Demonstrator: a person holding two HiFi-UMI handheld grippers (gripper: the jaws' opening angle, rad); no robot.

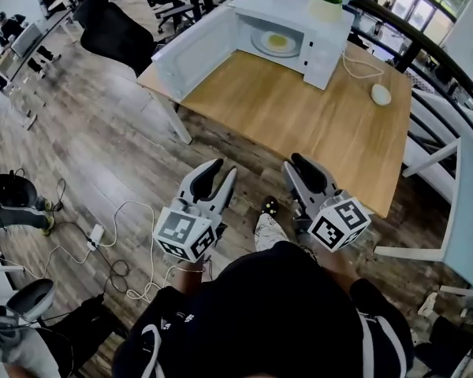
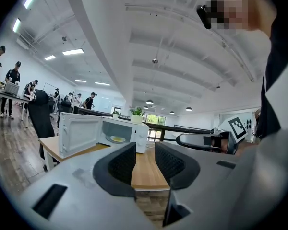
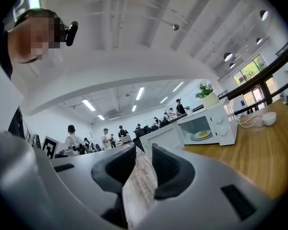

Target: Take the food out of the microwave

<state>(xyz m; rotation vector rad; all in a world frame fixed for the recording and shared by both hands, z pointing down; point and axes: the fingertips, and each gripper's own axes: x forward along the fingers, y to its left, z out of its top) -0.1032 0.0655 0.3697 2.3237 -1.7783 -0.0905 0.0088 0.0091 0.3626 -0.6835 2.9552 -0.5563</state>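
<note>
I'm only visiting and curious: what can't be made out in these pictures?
- Yellow food on the plate in the microwave: too small in every view to identify.
- White rounded object on the table: too small, head view.
- Markings on the microwave's control panel: too small, right gripper view.

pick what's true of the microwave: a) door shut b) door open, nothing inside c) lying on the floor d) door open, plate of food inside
d: the microwave stands on the table with its door swung open, and a plate with yellow food sits inside.
</note>
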